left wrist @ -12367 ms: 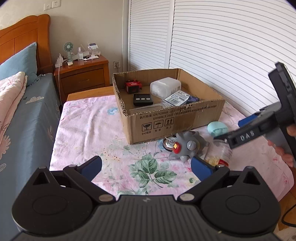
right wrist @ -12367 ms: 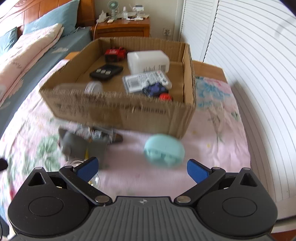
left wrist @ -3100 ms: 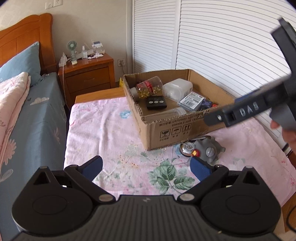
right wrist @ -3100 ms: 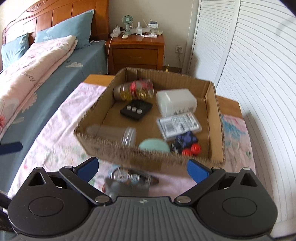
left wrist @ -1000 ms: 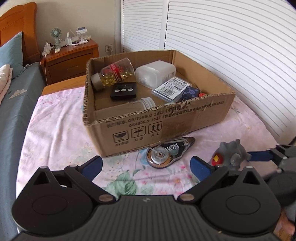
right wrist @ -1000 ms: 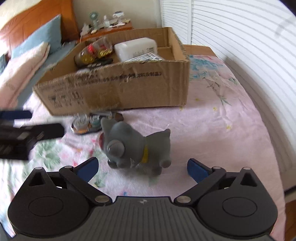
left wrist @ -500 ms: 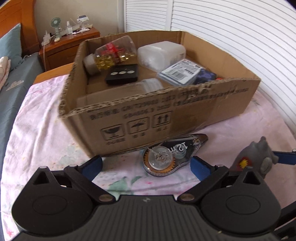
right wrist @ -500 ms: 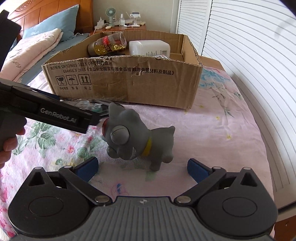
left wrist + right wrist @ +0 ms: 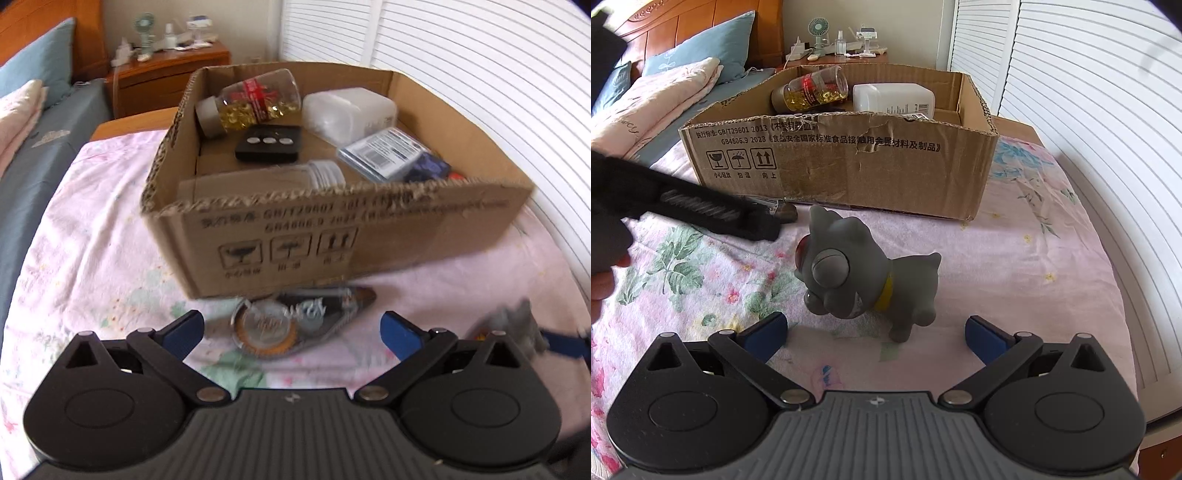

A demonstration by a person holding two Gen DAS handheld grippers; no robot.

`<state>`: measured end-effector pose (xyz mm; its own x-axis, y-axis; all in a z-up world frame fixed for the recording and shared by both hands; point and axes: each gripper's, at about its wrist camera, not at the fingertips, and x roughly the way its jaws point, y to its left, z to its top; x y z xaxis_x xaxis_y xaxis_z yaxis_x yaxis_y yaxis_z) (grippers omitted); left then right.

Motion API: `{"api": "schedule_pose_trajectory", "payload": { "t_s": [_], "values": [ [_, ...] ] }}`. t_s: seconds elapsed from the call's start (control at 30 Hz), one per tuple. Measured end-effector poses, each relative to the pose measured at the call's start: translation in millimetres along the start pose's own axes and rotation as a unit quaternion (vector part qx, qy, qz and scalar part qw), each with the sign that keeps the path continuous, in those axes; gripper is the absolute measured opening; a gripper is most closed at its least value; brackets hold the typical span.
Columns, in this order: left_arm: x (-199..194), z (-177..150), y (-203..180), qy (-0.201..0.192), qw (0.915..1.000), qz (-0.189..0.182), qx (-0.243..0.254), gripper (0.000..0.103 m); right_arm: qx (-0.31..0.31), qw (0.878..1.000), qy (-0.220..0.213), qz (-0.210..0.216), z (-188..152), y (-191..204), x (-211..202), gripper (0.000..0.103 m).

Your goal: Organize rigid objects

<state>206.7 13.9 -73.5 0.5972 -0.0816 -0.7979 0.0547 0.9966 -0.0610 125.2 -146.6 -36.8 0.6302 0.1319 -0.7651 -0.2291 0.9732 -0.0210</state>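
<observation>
A floral pink sheet (image 9: pixel 1015 258) covers the surface and fills the lower half of both views; on it, across the upper middle of each frame, sits an open cardboard box (image 9: pixel 436 236) with printed handling symbols on its near wall; inside lie a white plastic container (image 9: pixel 351 110), a capsule bottle (image 9: pixel 251 101) tipped on its side, a clear jar (image 9: pixel 295 175) along the near wall, a black three-button remote (image 9: pixel 269 142) and a barcoded packet (image 9: pixel 382 153); below the box, centre of the right view, a grey toy dog (image 9: pixel 864 273) stands upright on the sheet, just ahead of the right gripper (image 9: pixel 875 336), whose blue-tipped fingers are spread wide and hold nothing; in the left view a tape dispenser (image 9: pixel 295 319) lies flat just in front of the box, between the widely parted, empty fingers of the left gripper (image 9: pixel 291 332).
</observation>
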Motion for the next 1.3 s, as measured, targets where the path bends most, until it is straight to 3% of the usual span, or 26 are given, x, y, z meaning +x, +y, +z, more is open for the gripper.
{"api": "schedule_pose_trajectory", "payload": {
  "t_s": [0.23,0.53,0.77,1.1,1.23,1.3],
  "values": [
    [7.1,-2.9,-8.4,-0.018,0.9993,0.033,-0.003,0.102,-0.002,1.000,-0.002,0.002,-1.0,-0.5,-0.4,0.103],
    [-9.9,-19.3,24.8,-0.007,0.9985,0.048,-0.026,0.102,-0.005,1.000,-0.007,0.003,-2.3,-0.9,-1.1,0.103],
    [-9.6,-15.2,6.5,-0.007,0.9997,0.004,-0.022,0.102,-0.008,1.000,-0.010,0.006,-3.2,-2.3,-0.2,0.103],
    [2.3,-3.4,-12.4,-0.015,0.9990,0.024,-0.035,0.099,-0.013,1.000,-0.015,0.010,-3.8,-2.8,0.7,0.103],
    [1.7,-3.1,-13.0,-0.026,0.9988,0.032,-0.025,0.089,-0.015,1.000,-0.017,0.012,-4.1,-3.0,1.3,0.103],
    [0.3,-5.2,-11.1,-0.028,0.9992,0.024,-0.012,0.089,-0.015,1.000,-0.018,0.012,-4.3,-3.3,1.4,0.103]
  ]
}}
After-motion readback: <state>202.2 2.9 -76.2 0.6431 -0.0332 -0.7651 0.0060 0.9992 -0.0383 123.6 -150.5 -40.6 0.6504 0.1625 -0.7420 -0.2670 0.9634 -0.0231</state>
